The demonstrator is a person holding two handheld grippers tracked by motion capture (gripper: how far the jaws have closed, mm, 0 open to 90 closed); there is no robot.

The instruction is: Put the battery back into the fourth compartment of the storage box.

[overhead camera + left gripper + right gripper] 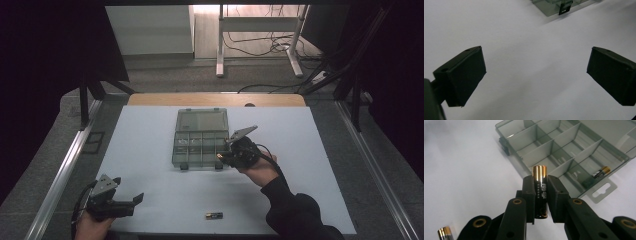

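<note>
Presently the right hand-held gripper (541,195) pinches a black-and-gold battery (540,192) upright between its jaws, just beside the near right corner of the open compartment box (200,141) at the table's (150,150) middle. Another battery (214,216) lies near the front edge. By the front left corner, the left hand-held gripper (127,202) is spread, holding nothing.

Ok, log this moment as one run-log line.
right hand-held gripper: shut on battery | beside organizer box | left hand-held gripper: open, idle | spare battery: on table
</note>
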